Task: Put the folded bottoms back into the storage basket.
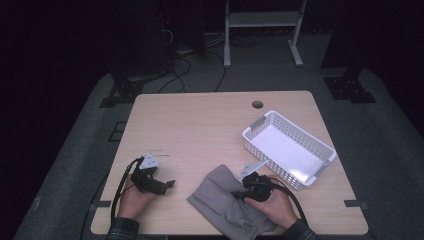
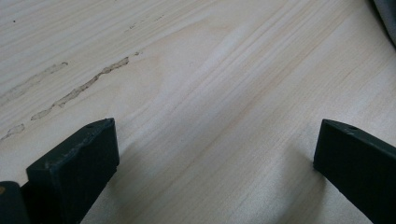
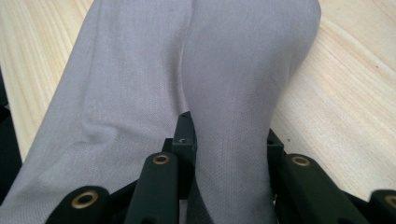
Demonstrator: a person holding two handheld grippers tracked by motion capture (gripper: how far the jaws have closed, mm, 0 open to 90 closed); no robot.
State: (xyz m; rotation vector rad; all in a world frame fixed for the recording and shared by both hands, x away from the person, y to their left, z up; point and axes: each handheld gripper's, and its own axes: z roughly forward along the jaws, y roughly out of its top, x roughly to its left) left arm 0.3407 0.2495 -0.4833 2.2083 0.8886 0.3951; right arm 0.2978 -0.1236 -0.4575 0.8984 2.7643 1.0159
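Right now the right gripper (image 1: 239,194) has its fingers (image 3: 186,135) pinching a raised fold of the soft grey folded cloth (image 1: 227,202), which lies on the pale wooden surface (image 1: 200,125) near the person's edge, at about five o'clock from the middle. From the right gripper view the fabric bulges up between the two black fingers in a thick ridge, so the pinch has gathered more than one layer, as far as I can judge.

Over at seven o'clock the left gripper (image 1: 167,186) rests low on the bare wood with its fingers (image 2: 74,163) spread wide and nothing between them; a sliver of the grey fabric shows at the top right corner of its own view.

A white perforated plastic basket (image 1: 320,145) sits at three o'clock, apart from the cloth, with nothing in it.

That cloth looks light and limp. It should drape and sag the moment it leaves the wood, and a loose layer may slip free of a shallow pinch. A hold deep on the folded ridge, or at a corner, seems safest; the free half would want the spread fingers on the left to steady it.
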